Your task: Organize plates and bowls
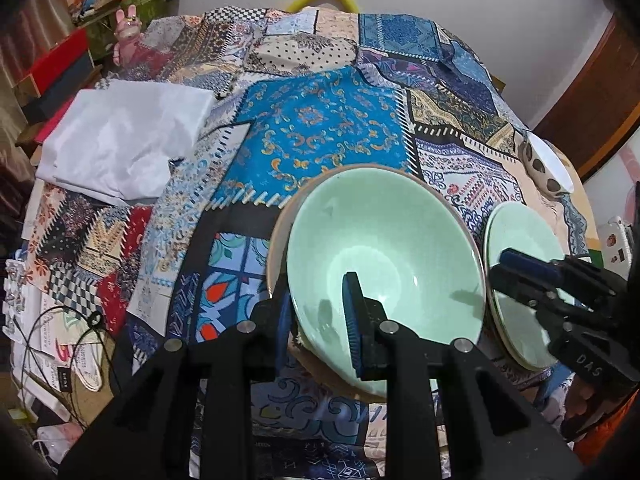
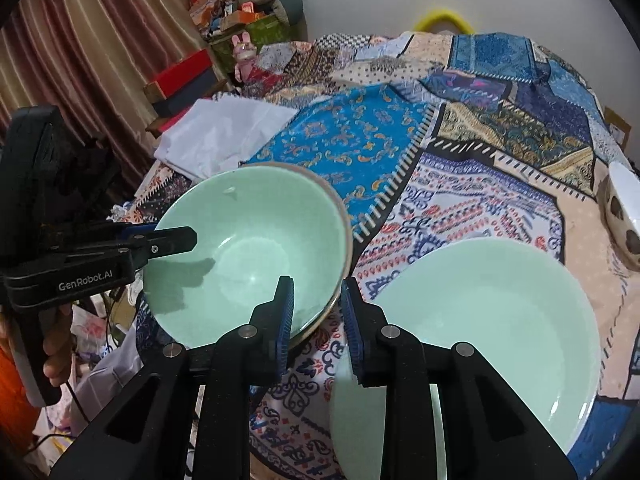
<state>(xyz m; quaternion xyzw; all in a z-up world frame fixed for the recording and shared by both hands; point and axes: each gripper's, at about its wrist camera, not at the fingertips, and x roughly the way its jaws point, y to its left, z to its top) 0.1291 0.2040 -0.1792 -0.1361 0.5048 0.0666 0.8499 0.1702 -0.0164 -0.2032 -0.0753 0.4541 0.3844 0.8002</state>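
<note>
My left gripper (image 1: 318, 316) is shut on the near rim of a pale green bowl (image 1: 384, 248) with a tan outside, one finger inside it and one outside. The bowl sits tilted over the patchwork tablecloth (image 1: 320, 120). To its right is a pale green plate (image 2: 488, 320). My right gripper (image 2: 316, 316) is shut on the plate's left rim, and that rim runs in between the bases of its fingers. In the left wrist view the right gripper (image 1: 502, 268) straddles the plate (image 1: 524, 232) edge. The right wrist view shows the left gripper (image 2: 172, 236) reaching over the bowl (image 2: 248, 248).
A white bowl with dark spots (image 1: 548, 168) stands at the table's right edge. A crumpled white cloth (image 1: 120, 140) lies at the left. A pink rabbit toy (image 1: 128, 36) and boxes crowd the far left. Cables (image 1: 60, 340) and papers lie at the near left edge.
</note>
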